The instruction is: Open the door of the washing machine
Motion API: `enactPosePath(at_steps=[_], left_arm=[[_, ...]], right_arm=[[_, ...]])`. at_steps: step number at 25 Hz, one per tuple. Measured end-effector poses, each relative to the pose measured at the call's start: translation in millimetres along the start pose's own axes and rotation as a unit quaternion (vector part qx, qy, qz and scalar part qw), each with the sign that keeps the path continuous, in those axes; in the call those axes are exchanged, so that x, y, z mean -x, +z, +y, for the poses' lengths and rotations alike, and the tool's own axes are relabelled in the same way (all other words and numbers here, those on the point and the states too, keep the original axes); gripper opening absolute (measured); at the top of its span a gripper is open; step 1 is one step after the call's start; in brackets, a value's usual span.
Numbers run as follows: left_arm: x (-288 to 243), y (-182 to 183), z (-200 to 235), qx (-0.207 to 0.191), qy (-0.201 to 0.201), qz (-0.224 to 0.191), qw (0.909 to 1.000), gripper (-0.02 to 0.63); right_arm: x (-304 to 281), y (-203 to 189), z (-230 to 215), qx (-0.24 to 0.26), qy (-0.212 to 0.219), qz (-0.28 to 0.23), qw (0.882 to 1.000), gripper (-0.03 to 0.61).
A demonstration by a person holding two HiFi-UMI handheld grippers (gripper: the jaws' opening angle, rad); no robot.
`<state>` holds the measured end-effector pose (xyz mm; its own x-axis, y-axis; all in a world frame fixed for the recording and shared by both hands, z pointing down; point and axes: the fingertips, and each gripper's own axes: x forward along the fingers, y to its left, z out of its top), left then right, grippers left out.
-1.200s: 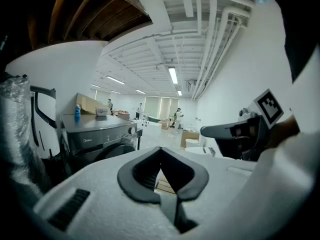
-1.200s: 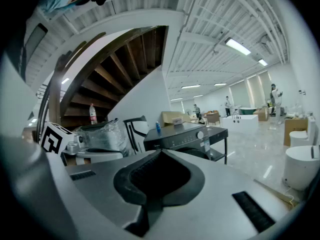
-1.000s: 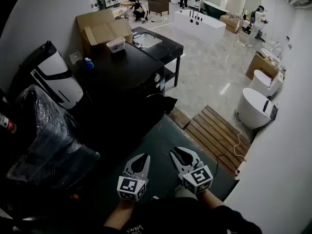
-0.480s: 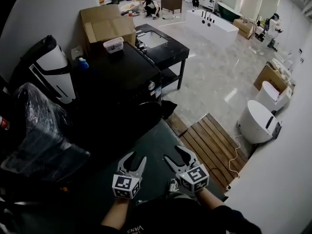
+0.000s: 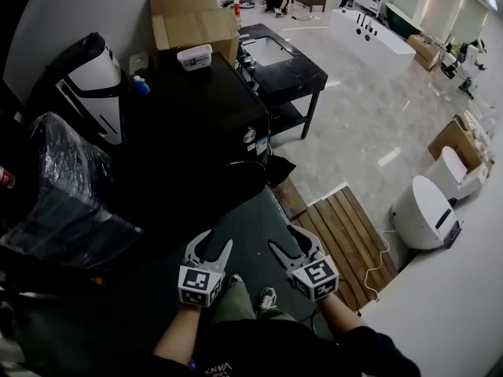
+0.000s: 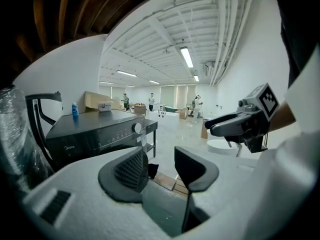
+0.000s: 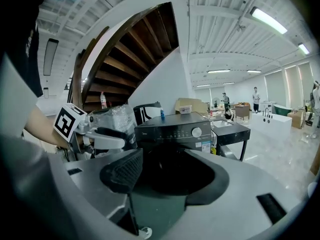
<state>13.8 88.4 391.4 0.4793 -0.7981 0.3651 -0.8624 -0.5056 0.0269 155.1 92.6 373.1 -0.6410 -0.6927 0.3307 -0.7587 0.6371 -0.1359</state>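
Observation:
The black front-loading washing machine [image 5: 206, 112] stands ahead of me, its dark front [image 5: 236, 181] facing the green mat. Both grippers hover low over the mat, short of the machine and apart from it. My left gripper [image 5: 209, 247] is opening, with nothing between its jaws. My right gripper [image 5: 295, 240] is also opening, jaws wide and empty. In the left gripper view the machine [image 6: 97, 134] and its knob [image 6: 136, 128] lie beyond my left gripper [image 6: 160, 165]. In the right gripper view the door's round dark front [image 7: 172, 170] shows between the jaws of my right gripper [image 7: 167, 176].
A blue bottle [image 5: 141, 86] and a plastic tub [image 5: 195, 56] sit on the machine, a cardboard box [image 5: 192, 23] behind. A black sink table [image 5: 283, 61] stands to its right, a plastic-wrapped bundle [image 5: 55, 187] to its left. Wooden decking [image 5: 338, 228] and a white round unit [image 5: 424, 210] lie right.
Both grippers' jaws have spread from nearly shut to wide apart. My view has shifted so the washing machine sits higher and more central in the frame.

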Motion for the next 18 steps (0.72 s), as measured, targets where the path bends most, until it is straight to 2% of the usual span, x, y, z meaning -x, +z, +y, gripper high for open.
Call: enactPosePath(at_steps=[8,11,18], left_arm=[[-56.7,-1.2,36.7,-0.025,-0.013,0.044,0.9987,0.190],[-82.2,-2.9,55.5,-0.046,-0.025,0.052,0.9973,0.190],[-134.3,-15.4,90.0,-0.057,-0.064,0.068,0.9940,0.190]], right_arm=[[-51.9,-1.2,-31.4,-0.004,-0.002,0.029,1.000,0.245],[-76.2,-1.0,-42.4,-0.002,-0.005,0.040,0.999,0.245],[-136.6,-8.3,-71.4,0.012,-0.018,0.057,0.998,0.245]])
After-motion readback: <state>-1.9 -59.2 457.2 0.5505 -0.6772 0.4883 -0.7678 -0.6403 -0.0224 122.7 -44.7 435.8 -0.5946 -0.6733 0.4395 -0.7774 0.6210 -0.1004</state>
